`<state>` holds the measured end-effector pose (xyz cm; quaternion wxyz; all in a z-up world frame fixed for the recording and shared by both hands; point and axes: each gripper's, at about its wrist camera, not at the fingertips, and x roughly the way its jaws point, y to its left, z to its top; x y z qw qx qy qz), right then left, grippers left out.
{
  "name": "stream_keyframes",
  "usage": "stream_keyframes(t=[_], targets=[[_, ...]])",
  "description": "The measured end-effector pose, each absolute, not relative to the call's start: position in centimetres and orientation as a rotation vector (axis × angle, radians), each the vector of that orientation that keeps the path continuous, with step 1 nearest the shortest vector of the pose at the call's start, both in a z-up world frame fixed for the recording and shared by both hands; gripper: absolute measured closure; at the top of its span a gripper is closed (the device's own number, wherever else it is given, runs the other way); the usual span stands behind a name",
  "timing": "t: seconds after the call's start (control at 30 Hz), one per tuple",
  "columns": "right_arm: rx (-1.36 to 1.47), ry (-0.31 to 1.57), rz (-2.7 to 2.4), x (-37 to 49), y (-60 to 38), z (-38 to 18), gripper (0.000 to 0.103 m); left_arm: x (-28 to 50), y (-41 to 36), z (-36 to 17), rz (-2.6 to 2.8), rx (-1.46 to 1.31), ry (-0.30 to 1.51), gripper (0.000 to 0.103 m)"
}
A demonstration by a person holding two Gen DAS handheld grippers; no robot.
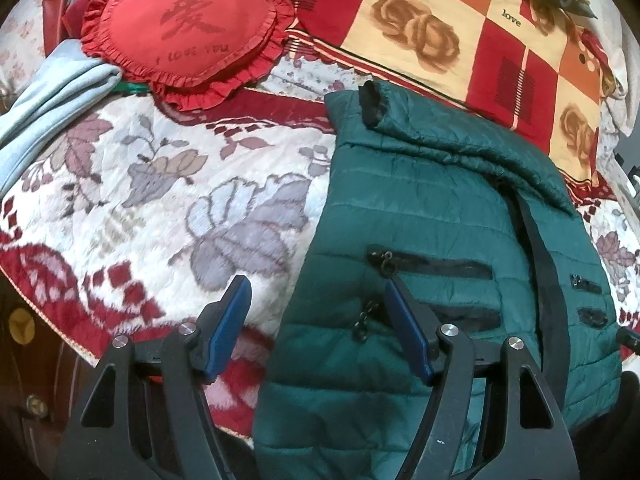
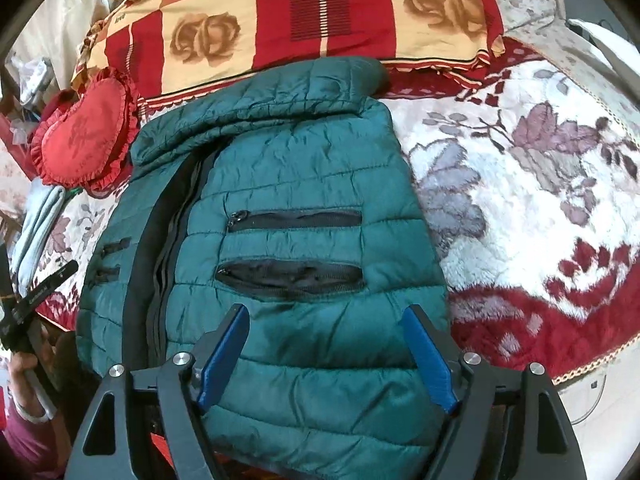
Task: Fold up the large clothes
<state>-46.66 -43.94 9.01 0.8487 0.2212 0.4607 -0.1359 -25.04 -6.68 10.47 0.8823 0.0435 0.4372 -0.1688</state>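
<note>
A dark green quilted jacket [image 1: 420, 216] lies front up on the bed, sleeves folded across its top, with black zip pockets and a black front zip. In the right wrist view the same jacket [image 2: 288, 184] fills the middle. My left gripper [image 1: 316, 292] hangs open above the jacket's left edge, one blue finger over the blanket, the other over a pocket. My right gripper [image 2: 326, 320] is open above the jacket's lower front with nothing between its blue pads. The left gripper [image 2: 28, 308] also shows at the left edge there, held by a hand.
A floral red and white blanket [image 1: 160, 200] covers the bed. A red heart-shaped cushion [image 1: 184, 28] and a pale blue folded garment [image 1: 48, 96] lie at the left. A checked red and cream pillow [image 1: 460, 32] lies behind the jacket. The bed's front edge [image 2: 580, 372] runs at lower right.
</note>
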Motion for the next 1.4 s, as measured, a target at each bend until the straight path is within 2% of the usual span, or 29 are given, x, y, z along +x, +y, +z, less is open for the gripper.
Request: stream_keyframes(t=[0.43, 0.7, 1.17, 1.4], targets=[[0.466, 1.001, -0.296, -48.4, -43.9, 8.2, 0.022, -26.3, -5.0, 8.8, -0.363, 0.098, 0.966, 0.033], [0.485, 1.026, -0.301, -50.0, -44.7, 7.5, 0.019, -26.3, -1.5, 7.7, -0.407, -0.002, 1.055, 0.033], [0.578, 1.052, -0.212, -50.6, -44.7, 6.3, 0.018, -27.6, -2.1, 4.7, -0.491, -0.030, 1.231, 0.033], [0.606, 1.064, -0.153, -50.7, -44.4, 6.3, 0.018, -28.3, -2.4, 4.2, -0.499, -0.039, 1.243, 0.033]])
